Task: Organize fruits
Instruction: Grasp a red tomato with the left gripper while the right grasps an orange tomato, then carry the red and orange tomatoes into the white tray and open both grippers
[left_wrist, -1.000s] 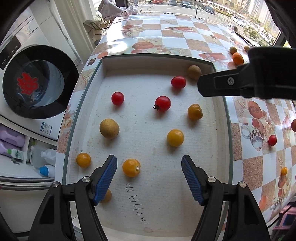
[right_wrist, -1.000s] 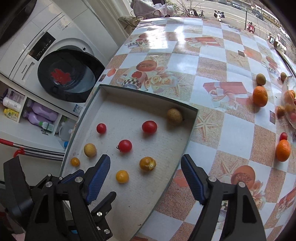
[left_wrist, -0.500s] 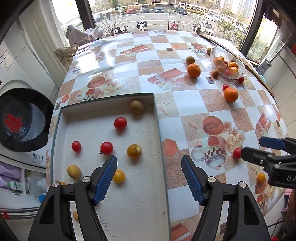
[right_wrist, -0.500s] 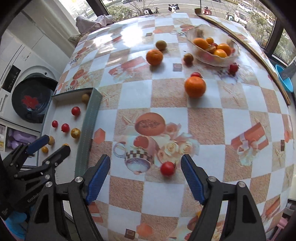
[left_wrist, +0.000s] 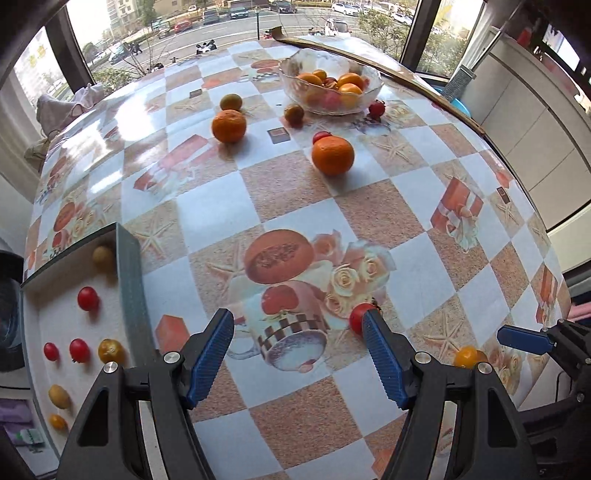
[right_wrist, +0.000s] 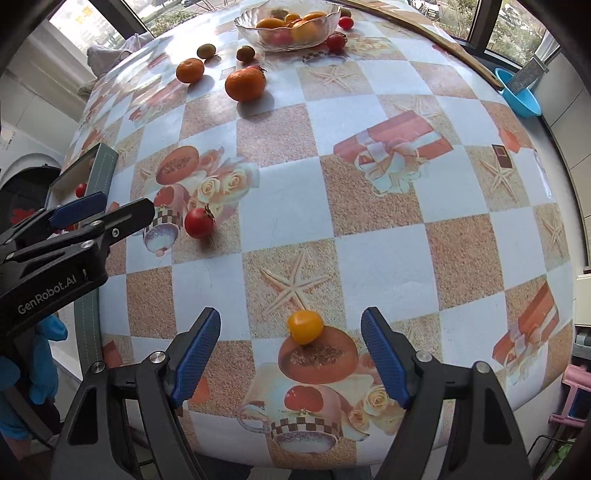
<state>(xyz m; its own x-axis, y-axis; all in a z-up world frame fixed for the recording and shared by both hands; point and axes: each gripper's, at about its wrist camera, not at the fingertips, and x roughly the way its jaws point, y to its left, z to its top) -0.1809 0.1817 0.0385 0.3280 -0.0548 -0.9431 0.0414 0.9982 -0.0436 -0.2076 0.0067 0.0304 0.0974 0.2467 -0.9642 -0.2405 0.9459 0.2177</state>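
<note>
With both grippers parted wide and empty, hovered over loose fruit on the table (right_wrist: 369, 240). Right gripper (right_wrist: 291, 352) framed a yellow tomato (right_wrist: 305, 326) between its blue pads — not yet touching. Left gripper (left_wrist: 298, 352) hung near a red tomato (left_wrist: 359, 316), just at its right pad (left_wrist: 384, 362), off-centre. Best done by lowering the right one straight, centring the tomato, closing gently — soft skin, likely to roll. Then over to the tray (left_wrist: 129, 273) at left, where like fruit sat sorted. Bowl (right_wrist: 288, 27) and oranges lay well apart, far side.
</note>
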